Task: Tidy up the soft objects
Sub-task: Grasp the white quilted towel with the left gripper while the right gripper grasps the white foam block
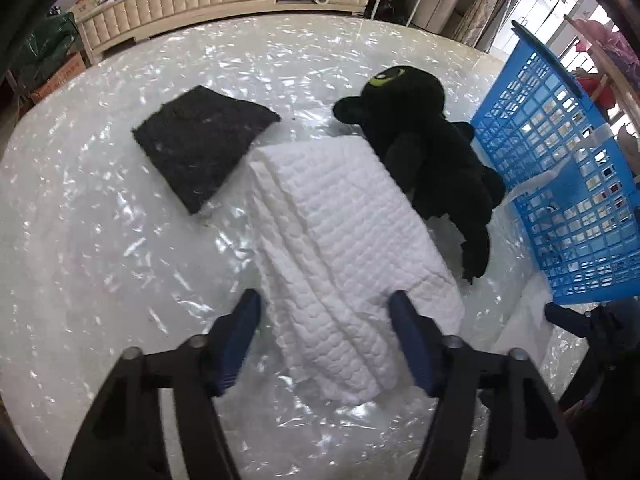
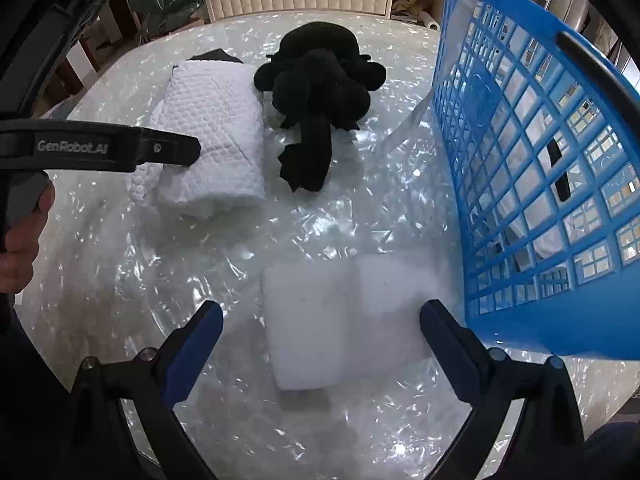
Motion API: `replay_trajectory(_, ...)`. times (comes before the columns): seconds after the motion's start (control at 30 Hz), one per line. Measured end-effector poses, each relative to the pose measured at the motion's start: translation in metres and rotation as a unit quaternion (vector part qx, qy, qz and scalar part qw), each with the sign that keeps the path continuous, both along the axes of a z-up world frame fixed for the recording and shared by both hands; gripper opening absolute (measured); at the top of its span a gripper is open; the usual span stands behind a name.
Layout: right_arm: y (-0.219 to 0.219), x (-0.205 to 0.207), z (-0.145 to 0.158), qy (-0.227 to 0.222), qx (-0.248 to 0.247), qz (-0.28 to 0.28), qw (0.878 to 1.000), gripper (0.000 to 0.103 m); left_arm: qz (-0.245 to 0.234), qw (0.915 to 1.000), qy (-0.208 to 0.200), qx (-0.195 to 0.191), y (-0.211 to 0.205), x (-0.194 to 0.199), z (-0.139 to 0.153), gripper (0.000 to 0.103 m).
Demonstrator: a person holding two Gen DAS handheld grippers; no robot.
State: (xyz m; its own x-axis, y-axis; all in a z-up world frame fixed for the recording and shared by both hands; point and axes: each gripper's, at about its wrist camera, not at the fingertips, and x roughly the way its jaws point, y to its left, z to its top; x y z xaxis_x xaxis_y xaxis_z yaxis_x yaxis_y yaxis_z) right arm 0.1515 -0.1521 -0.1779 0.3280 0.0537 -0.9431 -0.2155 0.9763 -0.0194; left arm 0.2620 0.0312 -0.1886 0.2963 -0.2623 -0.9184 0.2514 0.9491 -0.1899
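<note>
The folded white towel (image 1: 344,248) is lying on the plastic-covered counter (image 1: 120,260), and its near end is being straddled by the left hand-held gripper (image 1: 324,320), whose jaws are standing apart on either side of the fabric; whether the pads are pressing on it cannot be told. Beside the towel's far left corner a dark grey felt pad (image 1: 200,144) is lying flat, just apart from it. Against the towel's far right edge a black plush toy (image 1: 420,148) is being shown, sprawled between towel and blue basket (image 1: 560,200). A white foam block (image 2: 344,320) is resting just beside the basket's foot; it is being framed by the right hand-held gripper (image 2: 322,324), whose jaws are standing wide and clear of it.
</note>
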Motion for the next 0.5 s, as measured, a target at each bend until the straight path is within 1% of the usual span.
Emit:
replay_trajectory(0.03,0.001,0.000,-0.001,-0.001,-0.006,0.001,1.000,0.097,-0.005,1.0000,0.001,-0.005,-0.001,0.000,0.000,0.050)
replay_trajectory(0.1,0.004,0.002,-0.005,0.000,-0.011,0.003,1.000,0.095,-0.009,1.0000,0.001,-0.004,-0.003,-0.002,0.000,0.048)
replay_trajectory(0.2,0.005,0.001,-0.008,-0.003,-0.020,0.004,1.000,0.087,-0.014,0.9998,-0.004,-0.010,-0.006,-0.005,-0.001,0.039)
replay_trajectory(0.23,0.005,0.001,-0.009,-0.004,-0.025,0.006,1.000,0.084,-0.019,0.9997,-0.008,-0.011,-0.009,-0.007,0.002,0.034)
replay_trajectory(0.33,0.006,-0.002,-0.010,-0.012,-0.032,0.010,0.999,0.069,-0.025,0.9995,-0.018,-0.006,-0.016,-0.011,0.004,0.028)
replay_trajectory(0.4,0.003,-0.003,-0.009,-0.013,-0.033,0.010,0.999,0.067,-0.024,0.9995,-0.019,-0.006,-0.018,-0.012,0.007,0.024)
replay_trajectory(0.43,0.003,-0.003,-0.009,-0.014,-0.033,0.009,0.999,0.064,-0.022,0.9994,-0.025,-0.006,-0.018,-0.014,0.009,0.020)
replay_trajectory(0.5,0.000,-0.004,-0.008,-0.017,-0.033,0.007,0.999,0.060,-0.021,0.9991,-0.037,-0.003,-0.018,-0.022,0.016,0.018)
